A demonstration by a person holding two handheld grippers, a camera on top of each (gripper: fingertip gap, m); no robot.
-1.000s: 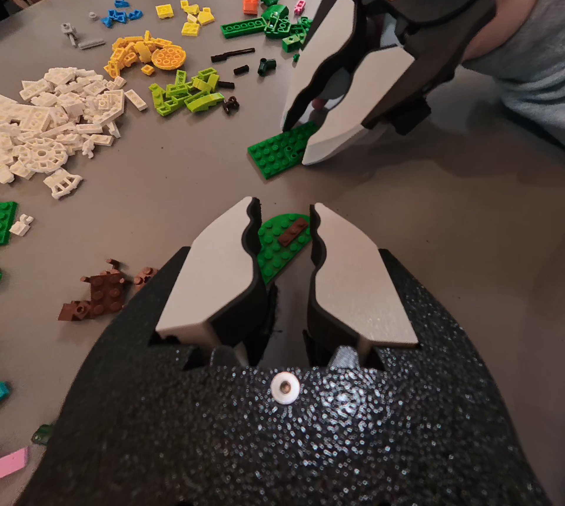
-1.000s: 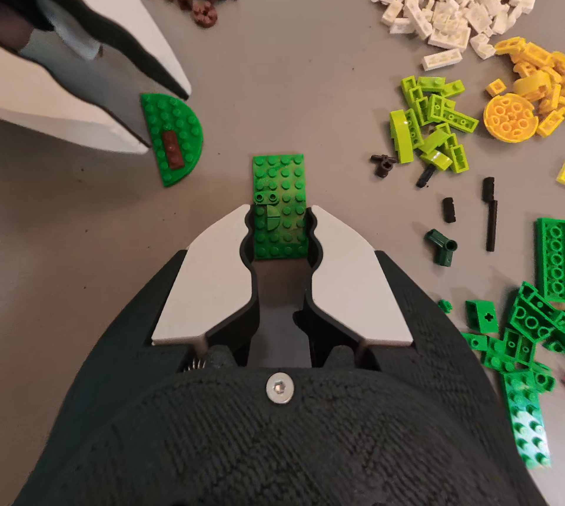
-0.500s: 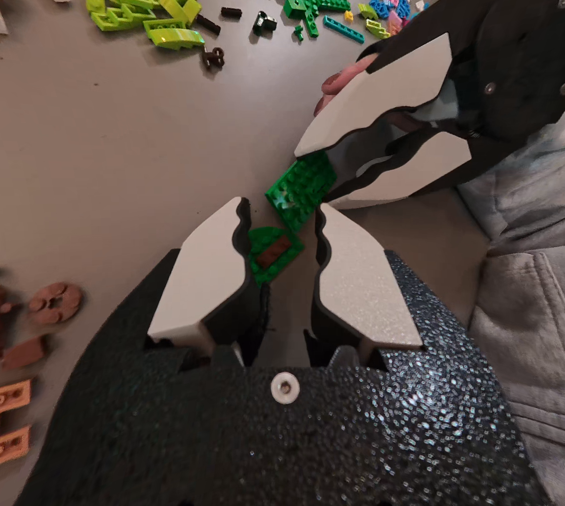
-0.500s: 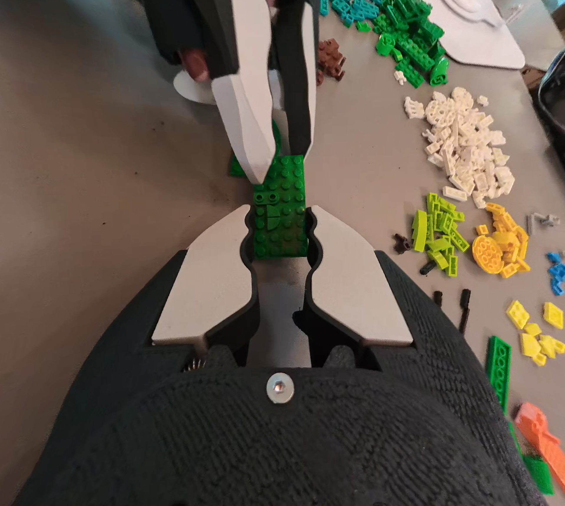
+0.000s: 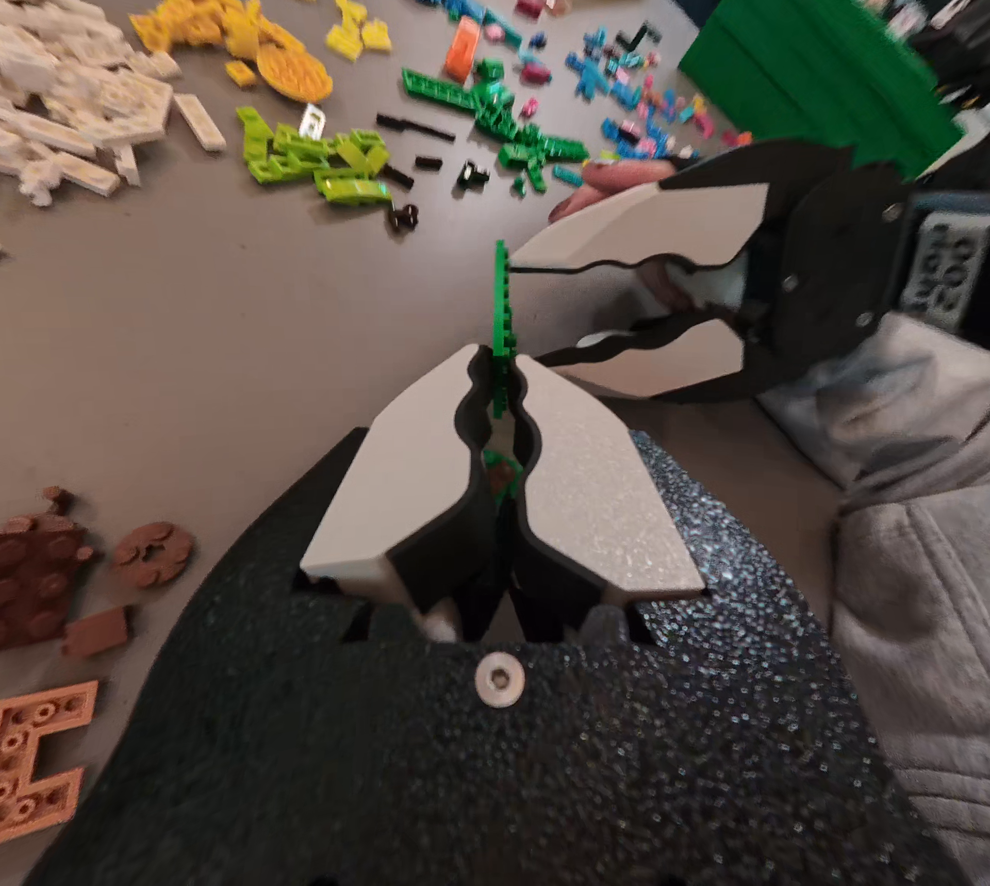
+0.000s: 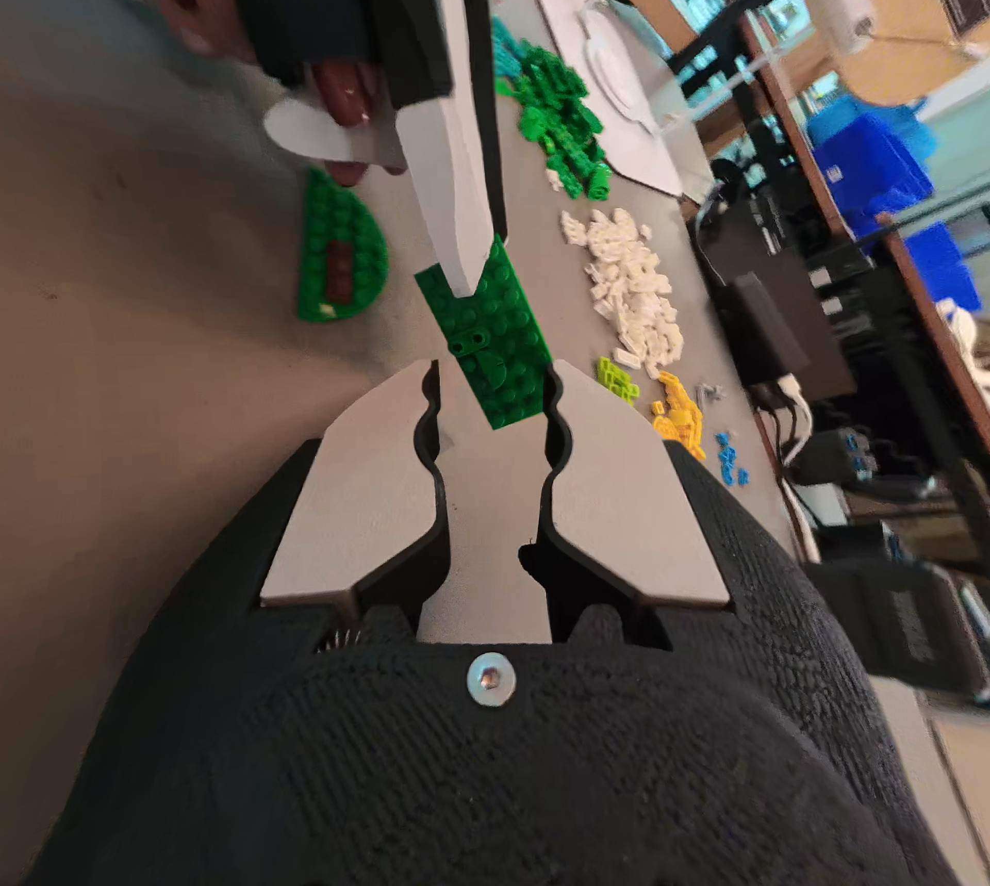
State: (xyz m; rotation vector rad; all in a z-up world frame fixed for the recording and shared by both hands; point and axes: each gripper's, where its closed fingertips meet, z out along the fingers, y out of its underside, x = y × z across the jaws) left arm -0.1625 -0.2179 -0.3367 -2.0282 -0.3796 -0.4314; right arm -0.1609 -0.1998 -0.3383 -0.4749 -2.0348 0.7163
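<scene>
While left claw [image 5: 498,367] pinches green plate [image 5: 502,303] upright – right claw [image 6: 493,381] seemingly gapes.

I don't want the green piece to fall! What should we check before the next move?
1. Left gripper pinches one end of the green rectangular plate: ok.
2. Right gripper open, with a gap beside the plate: ok.
3. Two small green pieces sit on the plate: ok.
4. Half-round green plate lies flat, apart from both grippers: ok.
5. Rectangular plate clear of the grey table: cannot tell.
</scene>
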